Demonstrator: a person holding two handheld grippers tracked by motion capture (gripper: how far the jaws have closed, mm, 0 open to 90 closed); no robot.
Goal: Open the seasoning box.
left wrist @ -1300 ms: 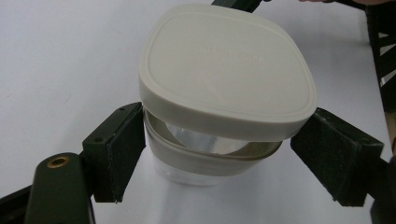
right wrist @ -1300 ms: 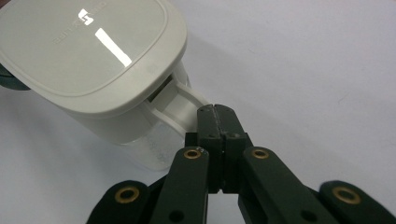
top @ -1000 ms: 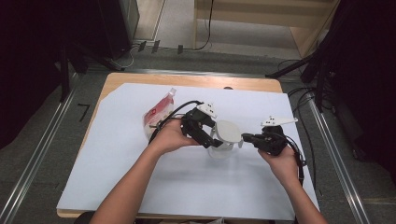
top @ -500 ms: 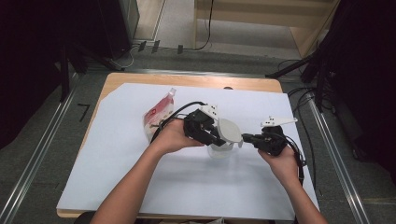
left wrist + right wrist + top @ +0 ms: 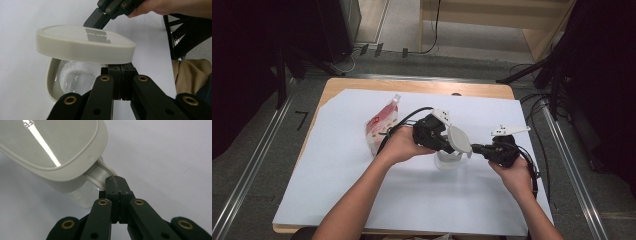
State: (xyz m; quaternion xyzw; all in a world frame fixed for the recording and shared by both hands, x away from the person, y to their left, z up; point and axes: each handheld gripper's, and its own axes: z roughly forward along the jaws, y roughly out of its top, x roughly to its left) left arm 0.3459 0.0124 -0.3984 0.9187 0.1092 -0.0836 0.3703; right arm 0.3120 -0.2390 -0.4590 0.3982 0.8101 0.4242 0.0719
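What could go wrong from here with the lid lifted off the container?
The lid is pinched only at its edge by the left gripper and sits tilted, so it could twist or slip out. The container is held by the right gripper at a thin rim; any pull could tip it. The pouch lies close behind the left hand and could get knocked.

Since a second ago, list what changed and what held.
The left gripper has just closed its jaws on the lid, which now sits tilted above the open container. The right gripper stayed shut at the container's rim. The red pouch stayed put.
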